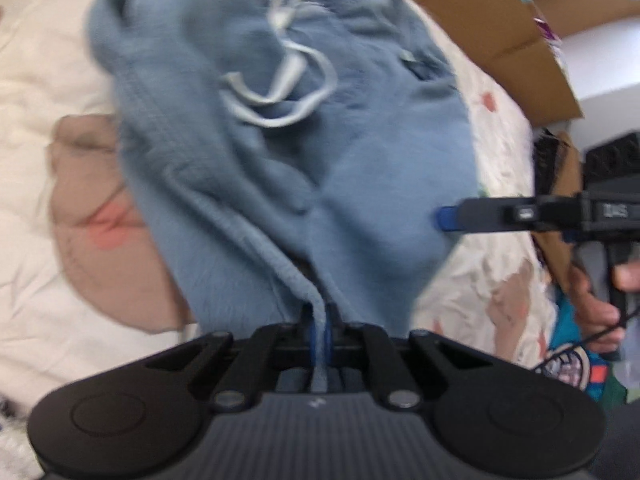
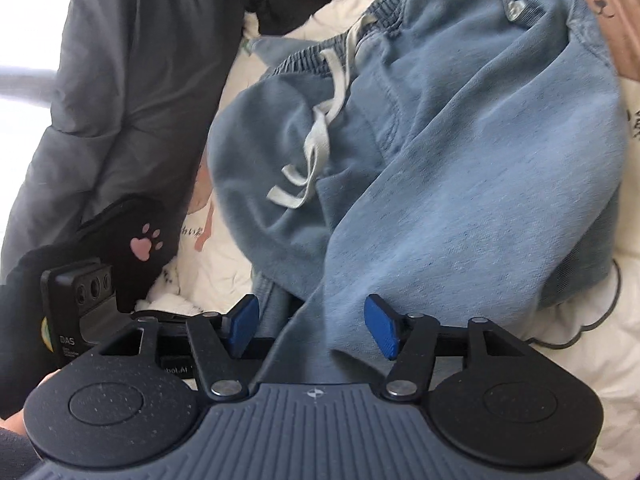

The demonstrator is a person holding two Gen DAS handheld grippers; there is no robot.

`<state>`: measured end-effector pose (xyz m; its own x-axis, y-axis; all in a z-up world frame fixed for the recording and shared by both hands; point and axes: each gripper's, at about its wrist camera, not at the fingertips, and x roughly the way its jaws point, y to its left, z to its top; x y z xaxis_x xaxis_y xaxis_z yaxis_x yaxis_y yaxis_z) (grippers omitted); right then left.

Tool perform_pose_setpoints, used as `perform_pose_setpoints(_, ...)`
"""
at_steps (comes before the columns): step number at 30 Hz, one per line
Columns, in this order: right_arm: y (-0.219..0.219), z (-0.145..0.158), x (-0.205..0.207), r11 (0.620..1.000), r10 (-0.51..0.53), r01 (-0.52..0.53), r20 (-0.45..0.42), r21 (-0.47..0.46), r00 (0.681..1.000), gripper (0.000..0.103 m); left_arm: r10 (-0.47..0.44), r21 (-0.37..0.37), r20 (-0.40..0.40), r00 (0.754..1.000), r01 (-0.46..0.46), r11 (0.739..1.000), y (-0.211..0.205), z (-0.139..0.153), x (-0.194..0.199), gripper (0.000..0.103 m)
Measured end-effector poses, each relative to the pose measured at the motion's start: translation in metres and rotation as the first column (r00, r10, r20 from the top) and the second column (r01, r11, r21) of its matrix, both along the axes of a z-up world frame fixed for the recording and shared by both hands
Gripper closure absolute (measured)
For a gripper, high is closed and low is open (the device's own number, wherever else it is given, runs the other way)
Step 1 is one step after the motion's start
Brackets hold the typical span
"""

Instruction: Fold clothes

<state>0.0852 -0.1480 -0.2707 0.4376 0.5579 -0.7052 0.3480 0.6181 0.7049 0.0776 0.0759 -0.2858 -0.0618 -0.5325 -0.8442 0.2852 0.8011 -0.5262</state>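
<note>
A bed (image 1: 36,80) fills most of the room in front of me, covered by a cream quilt (image 2: 592,320) printed with brown and pink cartoon shapes. Spread across it in a loose heap lie the blue sweatpants (image 1: 280,140), waistband away from the person, one leg trailing back toward both tools. A grey puffer jacket (image 2: 132,80) lies at the bed's edge in the right wrist view, and brown cardboard boxes (image 1: 488,20) stand beyond the far side of the bed in the left wrist view.

The left gripper (image 1: 319,332) tilts steeply down over the bed, its fingers closed tight on a ridged hem of the sweatpants, which runs up taut out of the pinch. The picture there is blurred.

The right gripper (image 2: 312,326) reaches in from the side, slanting down, its blue fingers (image 2: 382,328) standing wide apart. A fold of the trouser leg lies between them, and neither pad presses on it. In the left wrist view its black body juts in level with its blue tip just beside the cloth, and the person's hand (image 1: 596,300) wraps around its handle.

The white drawstring (image 2: 320,136) lies tied in a loose bow on the front of the sweatpants.
</note>
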Motion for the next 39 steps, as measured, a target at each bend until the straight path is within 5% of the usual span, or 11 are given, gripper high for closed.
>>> perform_pose_setpoints(10, 0.006, -0.019, -0.008, 0.993, -0.009, 0.022, -0.119, 0.113, 0.993, 0.037, -0.084, -0.082, 0.000, 0.996, 0.084, 0.993, -0.037, 0.001, -0.001, 0.099)
perform_pose_setpoints(16, 0.012, -0.041, -0.001, 0.980, -0.040, 0.078, -0.201, 0.184, 0.979, 0.028, -0.130, -0.116, -0.012, 0.991, 0.128, 0.985, -0.044, -0.002, -0.006, 0.098)
perform_pose_setpoints(21, 0.032, -0.057, 0.010, 0.988, 0.004, 0.037, -0.260, 0.151, 0.966, 0.026, -0.165, -0.145, -0.012, 0.986, 0.162, 0.976, -0.049, 0.000, -0.006, 0.097)
perform_pose_setpoints(23, 0.035, -0.059, 0.011, 0.990, 0.021, 0.016, -0.261, 0.140, 0.965, 0.035, -0.177, -0.149, -0.014, 0.984, 0.173, 0.974, -0.049, 0.000, -0.006, 0.096)
perform_pose_setpoints(25, 0.037, -0.058, 0.013, 0.993, 0.043, -0.012, -0.257, 0.119, 0.965, 0.055, -0.183, -0.165, -0.025, 0.983, 0.176, 0.970, -0.045, 0.001, -0.005, 0.095)
perform_pose_setpoints(26, 0.038, -0.056, 0.013, 0.995, 0.056, -0.031, -0.259, 0.098, 0.964, 0.077, -0.184, -0.168, -0.022, 0.983, 0.178, 0.970, -0.043, 0.004, -0.005, 0.091)
perform_pose_setpoints(27, 0.037, -0.056, 0.013, 0.996, 0.063, -0.042, -0.263, 0.083, 0.963, 0.084, -0.186, -0.170, -0.019, 0.982, 0.180, 0.969, -0.041, 0.006, -0.004, 0.089)
perform_pose_setpoints(30, 0.034, -0.053, 0.008, 0.996, 0.060, -0.041, -0.251, 0.078, 0.966, 0.085, -0.179, -0.157, 0.001, 0.984, 0.177, 0.972, -0.030, 0.017, -0.002, 0.066)
perform_pose_setpoints(39, 0.018, -0.031, -0.014, 0.998, 0.066, -0.069, -0.253, -0.004, 0.965, 0.088, -0.034, -0.057, 0.042, 0.999, 0.036, 0.998, 0.032, 0.027, 0.032, 0.058)
